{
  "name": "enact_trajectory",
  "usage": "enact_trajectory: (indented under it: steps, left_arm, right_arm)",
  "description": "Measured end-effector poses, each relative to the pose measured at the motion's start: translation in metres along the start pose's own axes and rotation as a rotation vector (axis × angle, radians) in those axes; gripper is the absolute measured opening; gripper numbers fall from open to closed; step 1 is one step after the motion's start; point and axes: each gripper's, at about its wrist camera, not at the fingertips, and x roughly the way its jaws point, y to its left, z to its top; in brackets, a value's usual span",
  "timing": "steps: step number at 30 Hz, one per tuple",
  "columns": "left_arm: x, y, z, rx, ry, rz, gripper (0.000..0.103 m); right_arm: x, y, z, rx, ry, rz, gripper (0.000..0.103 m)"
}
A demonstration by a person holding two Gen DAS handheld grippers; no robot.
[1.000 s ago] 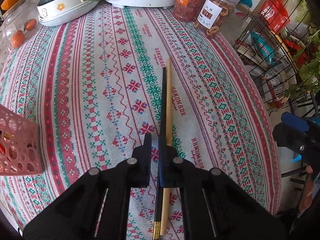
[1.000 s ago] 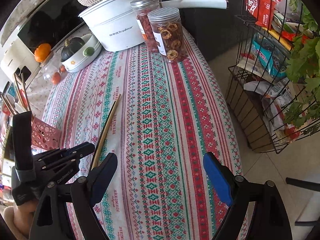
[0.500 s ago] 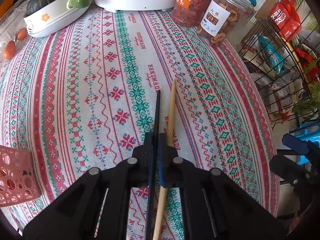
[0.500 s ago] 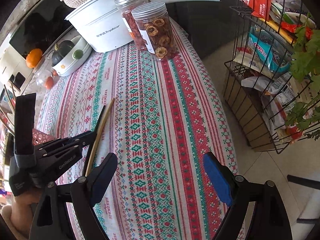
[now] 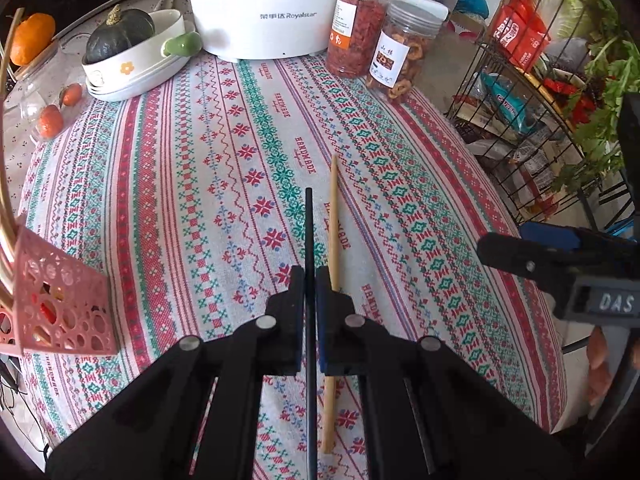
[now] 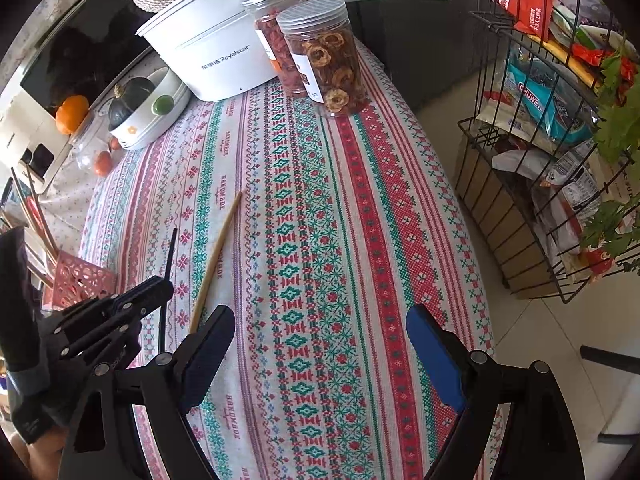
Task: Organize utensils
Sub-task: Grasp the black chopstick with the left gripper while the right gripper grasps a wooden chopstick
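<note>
The left hand-held gripper [image 5: 309, 280] is clenched on a black chopstick [image 5: 309, 232], its two pads pinching the thin rod so that its long axis runs straight ahead along the fingers, the far tip pointing toward the white cooker [image 5: 264, 8] at the back of the table [image 5: 160, 184]. In the right wrist view that same black chopstick [image 6: 168, 256] is lifted clear of the cloth, rising steeply from the closed fingers. Just beside it to the right, a wooden chopstick [image 5: 333, 240] lies flat on the patterned tablecloth, nearly parallel to the black one, its narrow end also pointing away toward the cooker and its near end passing under the right finger of the left hand-held gripper. The right hand-held gripper [image 6: 316, 344] hangs released over the near edge of the table, jaws spread wide with nothing between them. To the left, at the table's edge, stands a pink perforated holder [image 5: 60, 304] with several chopsticks leaning out of it. Farther back are two jars of dried fruit [image 5: 380, 40] and a white dish holding a dark green squash [image 5: 120, 32].
</note>
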Motion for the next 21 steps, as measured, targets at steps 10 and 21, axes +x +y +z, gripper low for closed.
enact_trajectory:
  steps: [10,21]
  left_arm:
    - [-0.084,0.04,-0.057,0.011,-0.123,-0.039,0.006]
    - [-0.111,0.087,-0.084,-0.107,-0.172,-0.1,0.006]
  right_arm:
    - [0.019,0.038,0.0,-0.056,0.0,-0.005,0.089]
    - [0.069,0.092,0.008,-0.149,-0.012,-0.024,0.089]
